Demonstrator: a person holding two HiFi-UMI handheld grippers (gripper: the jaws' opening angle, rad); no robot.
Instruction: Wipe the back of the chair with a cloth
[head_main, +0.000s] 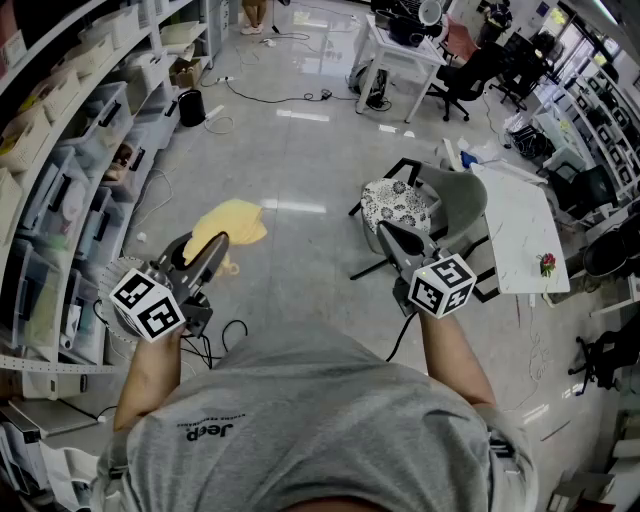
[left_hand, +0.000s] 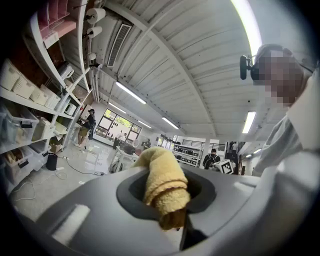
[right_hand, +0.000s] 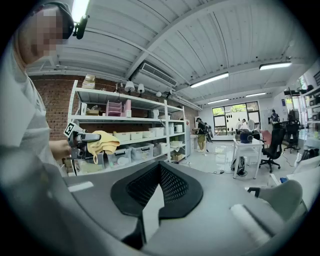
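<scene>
A yellow cloth (head_main: 234, 226) hangs from my left gripper (head_main: 213, 250), which is shut on it; in the left gripper view the cloth (left_hand: 162, 182) is bunched between the jaws. The chair (head_main: 455, 205) is grey, with a flower-patterned seat cushion (head_main: 395, 203), and stands on the floor ahead of my right hand. My right gripper (head_main: 392, 238) is held above and in front of the chair, apart from it, with its jaws together and nothing in them. The right gripper view shows the cloth (right_hand: 104, 142) at the left and part of the chair back (right_hand: 283, 196) low at the right.
Shelves with plastic bins (head_main: 70, 180) line the left side. A white table (head_main: 522, 235) stands right of the chair. Cables (head_main: 280, 98) trail over the floor farther off, near another white table (head_main: 400, 55) and black office chairs (head_main: 470, 78).
</scene>
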